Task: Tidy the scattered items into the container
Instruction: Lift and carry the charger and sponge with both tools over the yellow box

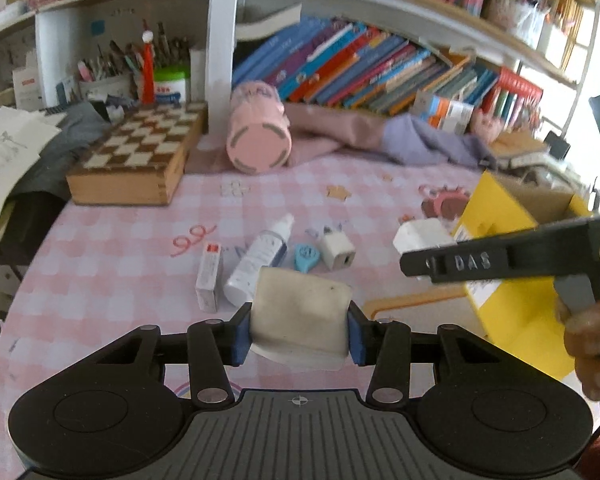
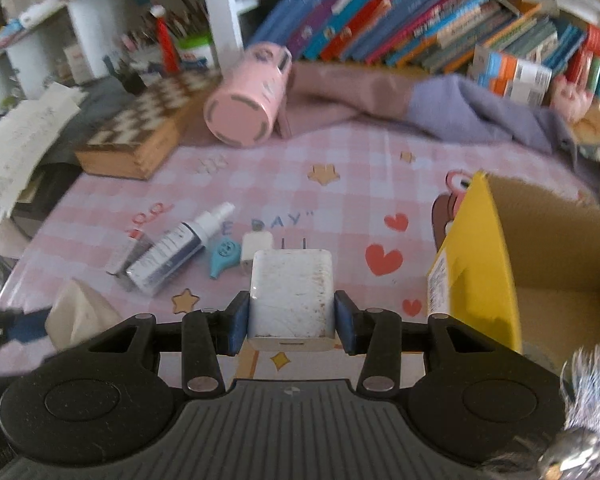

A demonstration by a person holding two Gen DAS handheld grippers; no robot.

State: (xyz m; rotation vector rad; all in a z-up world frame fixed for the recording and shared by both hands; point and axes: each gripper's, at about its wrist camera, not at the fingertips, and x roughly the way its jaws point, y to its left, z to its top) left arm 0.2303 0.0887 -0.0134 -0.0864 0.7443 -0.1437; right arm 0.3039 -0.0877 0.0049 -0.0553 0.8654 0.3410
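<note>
My left gripper [image 1: 299, 334] is shut on a dirty cream eraser block [image 1: 300, 314], held above the pink checked tablecloth [image 1: 120, 240]. My right gripper [image 2: 291, 320] is shut on a white charger plug [image 2: 291, 296], prongs pointing forward; the plug also shows in the left wrist view [image 1: 420, 236]. The yellow cardboard box [image 2: 476, 264], open at the top, stands on the right; it also shows in the left wrist view [image 1: 500, 216]. On the cloth lie a white spray bottle [image 1: 256, 260], a small white carton [image 1: 210, 276], a blue round tool [image 1: 306, 256] and a small white adapter [image 1: 337, 250].
A wooden chess box [image 1: 140, 160] sits at the back left, a pink tumbler [image 1: 258, 136] lies on its side beside pink and lilac cloth [image 1: 380, 136]. Bookshelves [image 1: 380, 68] run along the back. Papers [image 1: 8, 160] hang over the left edge.
</note>
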